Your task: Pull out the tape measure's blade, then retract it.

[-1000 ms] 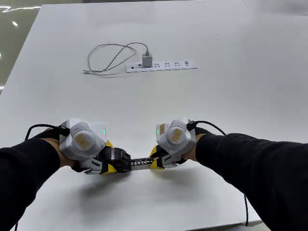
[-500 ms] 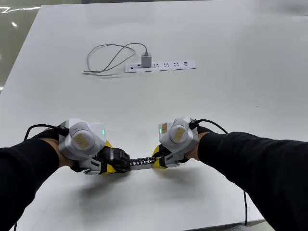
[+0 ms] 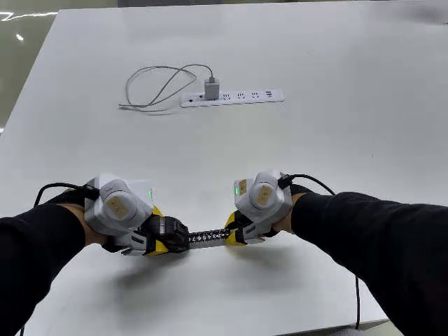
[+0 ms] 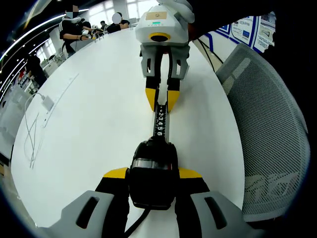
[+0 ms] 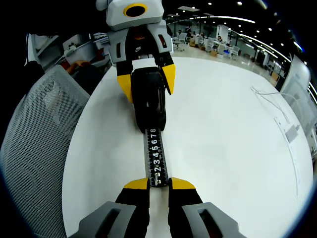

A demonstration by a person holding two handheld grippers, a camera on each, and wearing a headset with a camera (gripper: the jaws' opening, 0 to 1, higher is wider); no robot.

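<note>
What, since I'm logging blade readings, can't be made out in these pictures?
- Hook of the blade: in the right gripper view, clamped inside the right gripper.
- Numerals on the blade: in the head view, too small to read.
- Sides of the tape measure case: in the left gripper view, covered by the left gripper.
- Markings on the power strip: in the head view, too small.

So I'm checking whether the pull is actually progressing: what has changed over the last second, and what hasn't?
The right gripper, shut on the blade tip, has moved a little further to the person's right, drawing out more blade. The left gripper stays clamped on the tape measure case in the same place. The power strip and its cable lie as before.
</note>
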